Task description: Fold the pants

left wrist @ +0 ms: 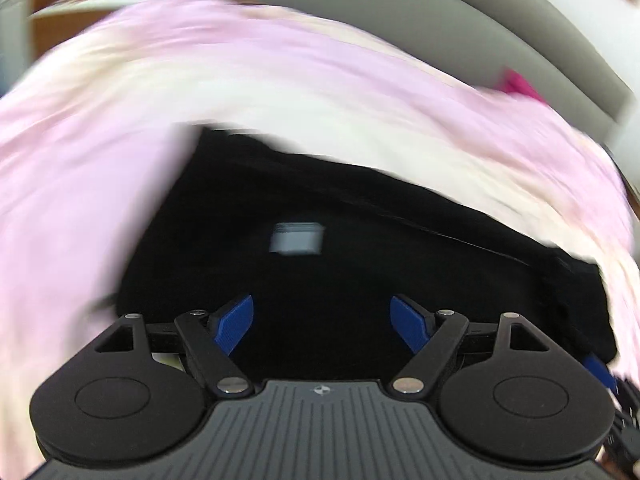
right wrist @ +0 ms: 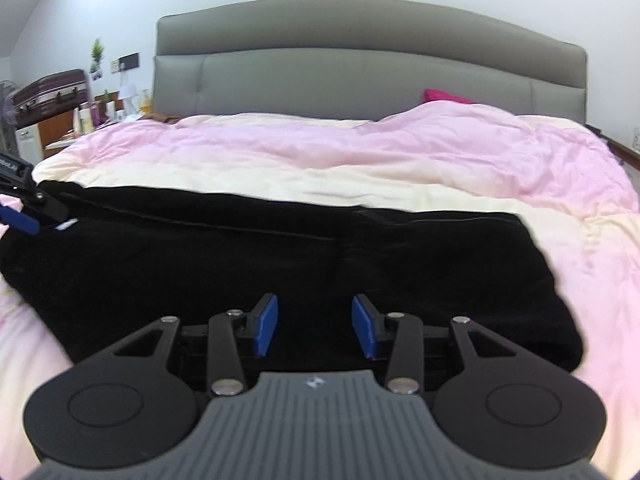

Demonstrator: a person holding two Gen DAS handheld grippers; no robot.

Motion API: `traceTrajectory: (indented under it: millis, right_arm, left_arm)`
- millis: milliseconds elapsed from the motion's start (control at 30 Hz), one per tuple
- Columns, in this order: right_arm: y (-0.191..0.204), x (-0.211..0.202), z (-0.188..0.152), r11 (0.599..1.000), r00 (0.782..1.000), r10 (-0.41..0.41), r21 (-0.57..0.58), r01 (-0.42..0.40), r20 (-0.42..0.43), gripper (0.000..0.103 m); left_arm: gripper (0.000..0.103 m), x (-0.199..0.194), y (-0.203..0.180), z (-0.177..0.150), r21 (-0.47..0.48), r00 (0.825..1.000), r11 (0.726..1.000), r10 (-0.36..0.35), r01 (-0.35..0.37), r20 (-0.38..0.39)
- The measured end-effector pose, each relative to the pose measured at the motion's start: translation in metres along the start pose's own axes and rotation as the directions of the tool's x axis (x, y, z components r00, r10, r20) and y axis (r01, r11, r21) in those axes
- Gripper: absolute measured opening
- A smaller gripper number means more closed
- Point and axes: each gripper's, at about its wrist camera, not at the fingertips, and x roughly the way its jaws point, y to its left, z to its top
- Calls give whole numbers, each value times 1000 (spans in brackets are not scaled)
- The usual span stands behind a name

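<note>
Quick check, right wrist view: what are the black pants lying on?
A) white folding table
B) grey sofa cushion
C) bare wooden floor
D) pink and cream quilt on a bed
D: the black pants lie spread on the pink and cream quilt, below the grey headboard.

Black pants (right wrist: 224, 256) lie on a pink-and-cream duvet (right wrist: 360, 152) before a grey headboard (right wrist: 360, 64).

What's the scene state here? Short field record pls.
surface: bed with pink and cream duvet
pants: black pants, lying flat across the duvet
label: white tag showing on the pants
left gripper: open, over the pants, holding nothing; view blurred
right gripper: open, over the pants' near edge, holding nothing
background: grey headboard
</note>
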Motion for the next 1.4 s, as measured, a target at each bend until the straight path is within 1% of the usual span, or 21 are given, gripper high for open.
traceTrajectory:
  millis: [67,133,233,300,400,500,533,667,767,800,900,967,1000,1033,1100,1133,1200,1233,1300,1333,1400]
  right_arm:
    - [38,2,3,1000,999,31,3,-31,-15,39]
    - [77,-4,4,998,997,68,6,-68,-25,39]
    - [140,-19,1,993,993,113,-39,-114,-47,38]
    - [171,-20,1,989,991,120,-84,-125,-64,38]
    - [213,-26,0,982,991,113,-144,-123,-72,39]
    - [232,-17,6,983,993,90,-152,-100,-73,39]
    - [235,-13,8,985,994,77,-149,-88,-76,39]
    - [240,-4,13,985,997,46,-163,-57,-69,39]
    - [241,5,17,983,998,12,-180,-23,-60,40]
    - [241,10,18,984,998,4,-177,-15,-63,41]
    - [235,26,21,988,996,-18,-153,5,-84,41]
    - [232,37,21,989,995,-39,-148,26,-87,41]
    - [229,41,20,987,995,-57,-152,45,-78,41]
    - [228,43,19,985,995,-79,-157,68,-64,41]
    - [228,49,12,981,994,-101,-171,92,-41,41]
    - [229,52,8,980,995,-84,-183,75,-45,40]
    - [239,64,-5,962,995,-45,-272,18,-94,39]
    - [248,73,-16,934,990,-47,-357,-4,-136,38]
    - [261,81,-33,863,991,-79,-506,14,-108,38]
    - [262,83,-35,853,991,-83,-522,18,-101,38]
    - [257,86,-31,872,991,-72,-489,9,-111,38]
  left_arm:
    - [93,-8,38,-2,-81,999,996,31,-30,12]
    - [93,-11,67,-7,-151,999,988,17,-13,30]
    - [93,-9,96,-16,-253,997,966,-36,51,64]
    - [93,1,103,-20,-329,995,940,-84,97,53]
    - [95,18,108,-33,-408,981,893,-189,189,41]
    - [98,37,112,-43,-482,969,844,-243,234,44]
    - [103,41,112,-42,-491,968,837,-242,240,62]
    - [103,54,115,-33,-542,956,787,-247,294,159]
    - [103,63,114,-27,-562,928,738,-298,373,224]
    - [103,68,112,-23,-559,925,737,-308,381,224]
    - [102,71,104,-21,-492,931,791,-284,364,231]
    - [80,68,103,-21,-467,938,816,-254,339,238]
    - [66,67,105,-21,-470,942,821,-240,325,233]
    - [59,66,108,-20,-480,943,815,-240,325,231]
    - [56,65,111,-18,-496,943,804,-245,327,225]
    - [54,63,110,-17,-491,944,809,-241,323,223]
    - [51,57,100,-16,-433,945,844,-234,315,230]
    - [50,53,92,-16,-387,945,870,-224,304,238]
    - [50,43,73,-13,-278,941,919,-204,279,270]
    - [50,38,65,-12,-232,938,935,-199,268,284]
    - [50,29,51,-9,-166,932,953,-196,254,304]
